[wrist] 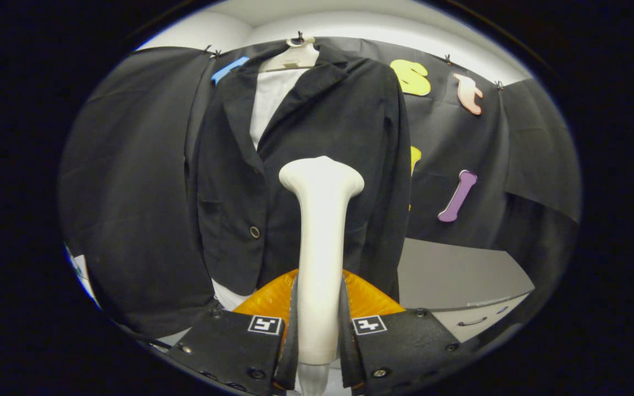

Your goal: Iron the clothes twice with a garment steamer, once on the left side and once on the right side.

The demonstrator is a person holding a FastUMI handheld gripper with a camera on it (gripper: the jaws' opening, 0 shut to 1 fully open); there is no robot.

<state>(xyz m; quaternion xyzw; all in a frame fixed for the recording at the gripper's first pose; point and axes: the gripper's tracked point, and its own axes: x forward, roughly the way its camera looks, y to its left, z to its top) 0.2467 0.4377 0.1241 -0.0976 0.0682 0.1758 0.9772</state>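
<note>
Black jacket (pixel 317 165): hung far, on a hanger (pixel 294 58), white shirt beneath. Garment steamer (pixel 321 242): upright, head held before the jacket's right front panel, handle pinched between both fingers of the gripper (pixel 320 330). Grey cabinet (pixel 454 280): right. Risk: handle could be twisted in the pinch, so contact lost mid-stroke.

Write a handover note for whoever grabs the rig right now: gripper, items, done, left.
Gripper: shut on the garment steamer, both fingers pressing its handle; the steamer stands upright between them, head up.
Black jacket hangs on a hanger over a white shirt, on the booth wall just beyond the steamer. The steamer head sits in front of the jacket's middle, beside the button; contact with the fabric cannot be told.
Done: steamer picked up and brought to the jacket.
Left: cannot tell from this frame whether either pass is done; assume left and right side passes remain.
</note>
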